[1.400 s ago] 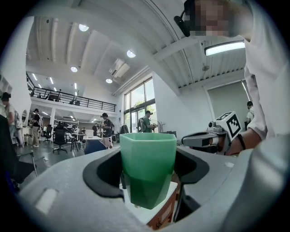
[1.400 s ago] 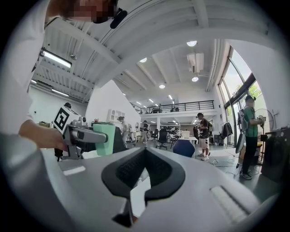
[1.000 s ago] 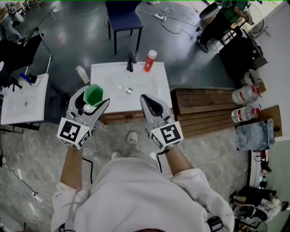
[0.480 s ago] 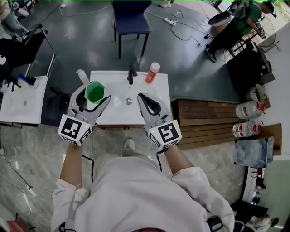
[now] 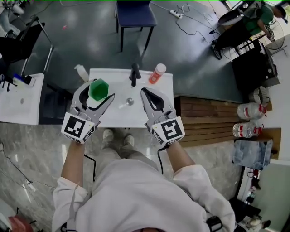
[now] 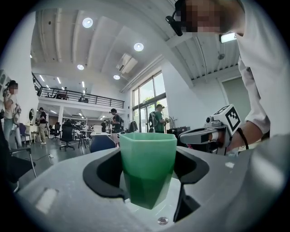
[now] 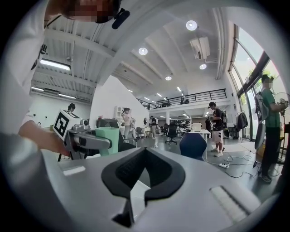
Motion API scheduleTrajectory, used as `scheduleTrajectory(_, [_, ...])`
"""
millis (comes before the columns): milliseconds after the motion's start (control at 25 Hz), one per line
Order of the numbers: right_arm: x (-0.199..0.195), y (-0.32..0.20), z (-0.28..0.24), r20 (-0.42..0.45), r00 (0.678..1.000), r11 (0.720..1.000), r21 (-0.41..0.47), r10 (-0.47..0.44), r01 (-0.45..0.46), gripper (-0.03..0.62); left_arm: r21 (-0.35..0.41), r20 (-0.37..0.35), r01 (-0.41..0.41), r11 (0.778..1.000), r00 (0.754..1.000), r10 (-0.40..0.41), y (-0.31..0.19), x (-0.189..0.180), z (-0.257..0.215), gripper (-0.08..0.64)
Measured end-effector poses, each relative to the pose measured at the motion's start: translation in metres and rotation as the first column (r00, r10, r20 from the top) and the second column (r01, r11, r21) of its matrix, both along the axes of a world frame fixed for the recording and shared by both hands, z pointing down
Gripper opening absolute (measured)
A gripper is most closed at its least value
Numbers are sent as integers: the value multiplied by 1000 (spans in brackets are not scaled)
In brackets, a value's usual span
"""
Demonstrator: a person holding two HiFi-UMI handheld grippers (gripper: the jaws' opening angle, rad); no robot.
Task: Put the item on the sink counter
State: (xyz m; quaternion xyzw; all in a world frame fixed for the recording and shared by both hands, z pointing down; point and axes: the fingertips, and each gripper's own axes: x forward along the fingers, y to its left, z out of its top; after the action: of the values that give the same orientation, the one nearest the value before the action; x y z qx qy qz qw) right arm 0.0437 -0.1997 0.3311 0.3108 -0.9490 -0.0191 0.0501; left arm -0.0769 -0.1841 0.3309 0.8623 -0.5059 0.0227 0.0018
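Note:
A green faceted cup (image 5: 98,89) sits upright between the jaws of my left gripper (image 5: 97,94), which is shut on it above the left part of the white sink counter (image 5: 108,118). In the left gripper view the cup (image 6: 147,167) fills the gap between the black pads. My right gripper (image 5: 147,93) hovers over the right part of the counter, shut and empty; its jaw tips meet in the right gripper view (image 7: 144,152). The cup (image 7: 107,138) also shows there at the left.
A black faucet (image 5: 134,73) and an orange bottle (image 5: 157,73) stand at the counter's back edge, with the drain (image 5: 130,101) in the basin. A white bottle (image 5: 81,72) is at the back left. A wooden pallet (image 5: 204,120) lies right, a blue chair (image 5: 135,13) behind.
The person has stepped closer to the sink, so both grippers now hang further over the counter. The cup stays held in the left gripper and the right stays shut.

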Motion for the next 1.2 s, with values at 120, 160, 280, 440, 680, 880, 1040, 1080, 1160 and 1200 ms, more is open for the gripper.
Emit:
scheduleTrajectory(120, [-12, -32, 5, -5, 1000, 1000, -19, 20, -20, 5, -19, -3, -20, 1000, 1000, 20, -35, -10, 10, 333])
scheduleTrajectory(160, [-17, -40, 8, -7, 1000, 999, -25, 24, -24, 5, -24, -3, -27, 999, 1000, 27, -45, -13, 14, 333])
scheduleTrajectory(280, [-26, -43, 22, -18, 999, 999, -35, 28, -29, 5, -25, 9, -38, 999, 999, 38, -53, -19, 33, 334])
scheduleTrajectory(440, [-35, -57, 39, -26, 999, 998, -51, 33, -35, 5, -10, 20, -34, 999, 999, 35, -72, -27, 55, 333])
scheduleTrajectory(680, [-44, -92, 64, -38, 999, 996, -85, 34, -37, 5, 11, 19, -23, 1000, 1000, 23, -113, -32, 88, 333])
scheduleTrajectory(880, [-49, -114, 91, -41, 999, 993, -116, 32, -36, 5, -4, 19, -4, 1000, 1000, 4, -137, -38, 125, 332])
scheduleTrajectory(1040, [-54, -132, 108, -37, 999, 989, -144, 35, -40, 5, -22, 13, 31, 999, 999, -30, -159, -46, 157, 333])
scheduleTrajectory(1080, [-55, -135, 112, -36, 999, 988, -151, 37, -42, 4, -27, 15, 43, 999, 999, -42, -163, -48, 166, 333])
scheduleTrajectory(1160, [-56, -139, 119, -32, 999, 986, -162, 39, -44, 5, -37, 21, 72, 997, 997, -72, -168, -51, 183, 333])
scheduleTrajectory(1200, [-58, -140, 123, -30, 999, 985, -167, 39, -44, 5, -42, 23, 89, 995, 996, -88, -170, -52, 191, 333])
